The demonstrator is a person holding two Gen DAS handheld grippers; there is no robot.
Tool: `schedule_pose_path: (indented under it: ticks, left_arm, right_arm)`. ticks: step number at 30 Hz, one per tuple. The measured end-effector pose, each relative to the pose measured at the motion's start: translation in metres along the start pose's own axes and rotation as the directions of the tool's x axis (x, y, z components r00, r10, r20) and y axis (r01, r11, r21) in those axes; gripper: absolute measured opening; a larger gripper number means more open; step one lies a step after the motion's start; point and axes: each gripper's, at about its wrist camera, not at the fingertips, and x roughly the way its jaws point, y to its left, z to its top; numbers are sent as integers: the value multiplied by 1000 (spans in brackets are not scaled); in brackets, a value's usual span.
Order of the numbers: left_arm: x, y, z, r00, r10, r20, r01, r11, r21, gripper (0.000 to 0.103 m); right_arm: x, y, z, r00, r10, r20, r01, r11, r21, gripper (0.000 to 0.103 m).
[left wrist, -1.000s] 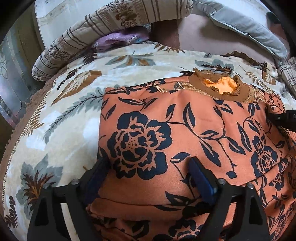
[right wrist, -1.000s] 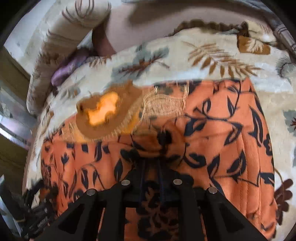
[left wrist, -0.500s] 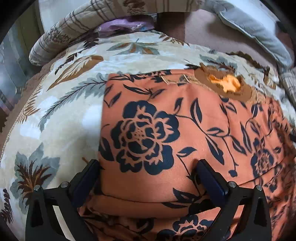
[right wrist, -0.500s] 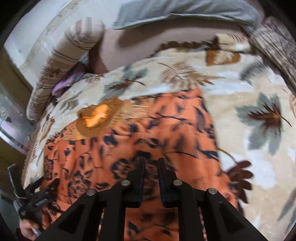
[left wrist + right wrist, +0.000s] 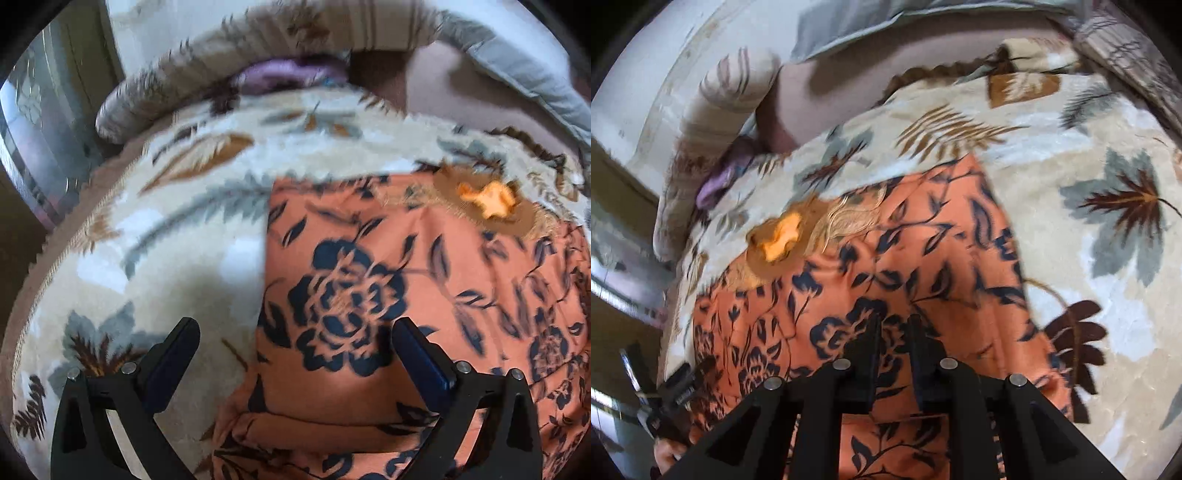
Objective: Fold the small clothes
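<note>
The orange floral garment (image 5: 424, 295) is lying on the leaf-patterned blanket (image 5: 166, 258), spreading out ahead of both sets of fingers; its left edge is running straight and a doubled layer is showing just ahead of the left gripper (image 5: 295, 343), so at least one fold is looking done; the neckline patch (image 5: 487, 199) is sitting at the far end, beyond the fingertips. The left gripper's jaws are standing wide apart, holding nothing, one finger over bare blanket and the other over cloth; the right gripper (image 5: 894, 325) is showing its fingers nearly together above the fabric, and whether they are pinching any cloth I cannot tell. Judging by the still long, loosely rumpled near end, further folding and tidying are remaining.
</note>
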Motion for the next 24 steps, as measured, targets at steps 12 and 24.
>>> schedule_pose_path:
  ticks: [12,24]
  left_arm:
    - [-3,-24,-5,994,-97,-50,99,994,39,103]
    - [-38,-16,-33,994,-106,-20,108,992,69,103]
  right_arm:
    - [-1,47,-13,995,44,90,-27,983,-182,18]
    - [-48,51,-32,997,-16,80,27,990,-137,19]
